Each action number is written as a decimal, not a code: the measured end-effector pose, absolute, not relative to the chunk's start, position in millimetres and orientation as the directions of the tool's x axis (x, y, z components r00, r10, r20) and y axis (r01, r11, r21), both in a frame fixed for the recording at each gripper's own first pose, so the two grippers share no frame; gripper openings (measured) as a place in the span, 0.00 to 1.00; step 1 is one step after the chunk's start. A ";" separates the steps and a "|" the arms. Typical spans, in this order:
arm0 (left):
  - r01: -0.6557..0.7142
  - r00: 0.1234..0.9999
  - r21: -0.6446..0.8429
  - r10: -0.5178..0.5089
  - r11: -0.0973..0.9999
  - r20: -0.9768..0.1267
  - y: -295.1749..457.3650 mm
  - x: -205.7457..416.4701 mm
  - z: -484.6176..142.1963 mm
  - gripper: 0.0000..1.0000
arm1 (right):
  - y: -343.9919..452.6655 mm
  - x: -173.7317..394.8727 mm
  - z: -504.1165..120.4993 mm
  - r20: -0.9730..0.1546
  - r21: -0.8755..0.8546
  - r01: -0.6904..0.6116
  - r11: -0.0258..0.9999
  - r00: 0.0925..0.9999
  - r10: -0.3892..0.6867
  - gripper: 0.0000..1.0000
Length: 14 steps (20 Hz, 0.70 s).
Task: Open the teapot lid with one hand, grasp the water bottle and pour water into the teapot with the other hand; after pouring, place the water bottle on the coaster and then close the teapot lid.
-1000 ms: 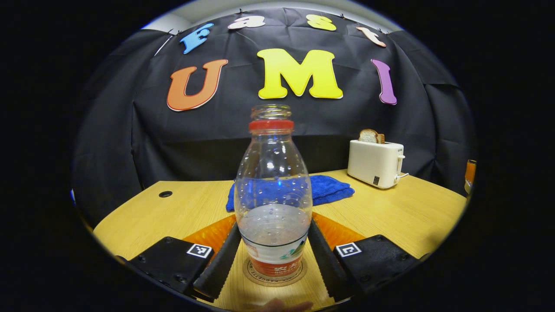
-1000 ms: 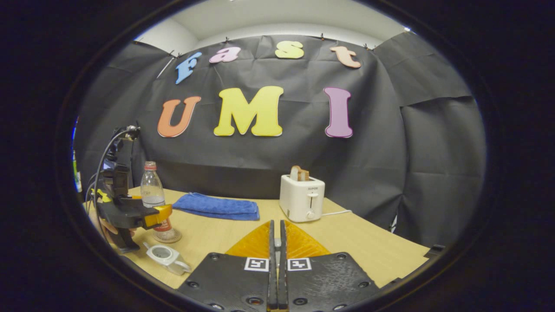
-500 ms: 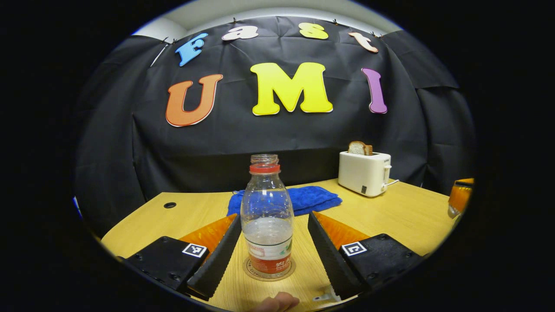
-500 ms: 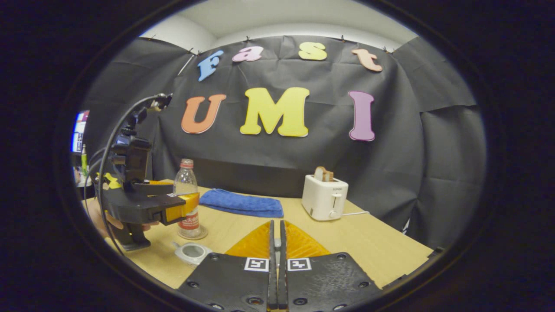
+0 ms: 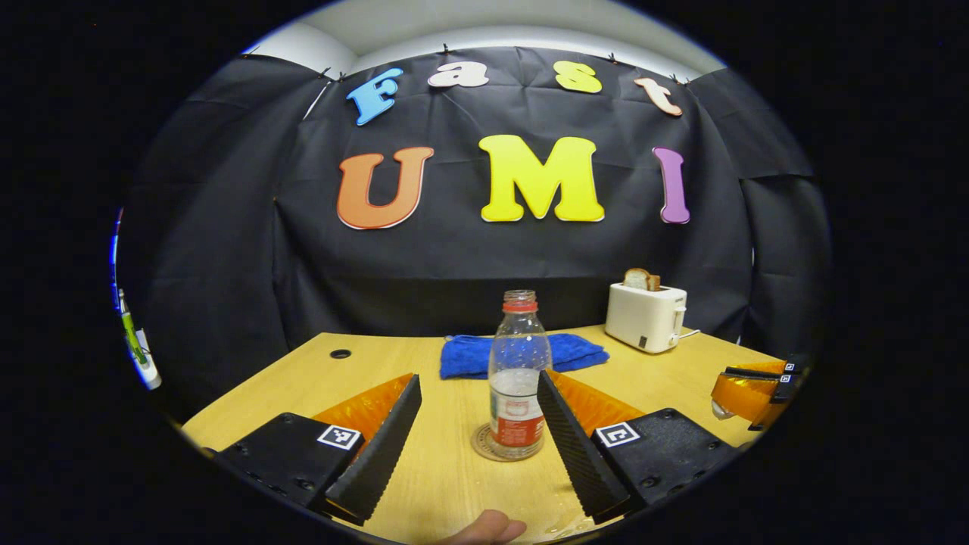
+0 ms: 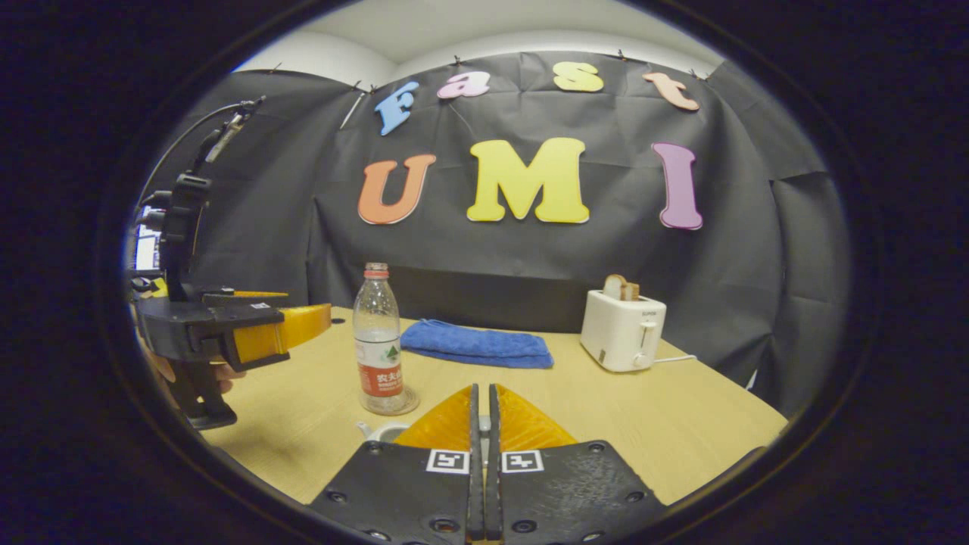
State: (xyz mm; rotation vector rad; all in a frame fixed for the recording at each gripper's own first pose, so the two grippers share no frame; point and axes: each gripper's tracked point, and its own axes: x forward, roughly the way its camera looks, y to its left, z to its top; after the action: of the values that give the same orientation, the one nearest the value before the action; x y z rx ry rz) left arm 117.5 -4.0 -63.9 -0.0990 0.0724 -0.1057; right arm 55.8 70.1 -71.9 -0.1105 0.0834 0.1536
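A clear water bottle [image 5: 518, 378] with a red label and no cap stands upright on a round coaster [image 5: 484, 448]. My left gripper [image 5: 477, 384] is open, and the bottle stands free just beyond its fingertips. In the right gripper view the bottle [image 6: 378, 341] and coaster [image 6: 401, 406] sit left of centre, with the left gripper [image 6: 314, 322] hanging to their left. The pale teapot [image 6: 381, 431] peeks out from behind my right gripper [image 6: 482, 393], which is shut. In the left gripper view a small pale piece, the teapot lid [image 5: 719, 410], shows at the right gripper's [image 5: 723, 387] tips.
A folded blue cloth [image 5: 469, 356] lies behind the bottle. A white toaster [image 5: 646, 318] holding a bread slice stands at the back right of the wooden table [image 5: 439, 484]. A cable hole [image 5: 341, 353] sits at the back left. A person's fingertip [image 5: 484, 526] shows at the bottom edge.
My left gripper has drawn back from the bottle, which stays standing on the coaster. The right gripper has shifted so the teapot now lies mostly hidden under its fingers.
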 end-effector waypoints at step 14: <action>0.048 0.995 -0.090 -0.056 0.995 -0.080 31.1 59.4 -46.8 0.96 | 141.3 75.3 -114.3 -0.123 -0.021 -0.337 0.941 0.935 0.332 0.01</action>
State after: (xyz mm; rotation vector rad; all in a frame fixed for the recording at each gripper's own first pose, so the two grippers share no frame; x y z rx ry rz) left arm 59.4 31.1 -46.8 -0.0884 0.0830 -0.0520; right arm 75.3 141.3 -114.3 -0.0419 0.1183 0.3418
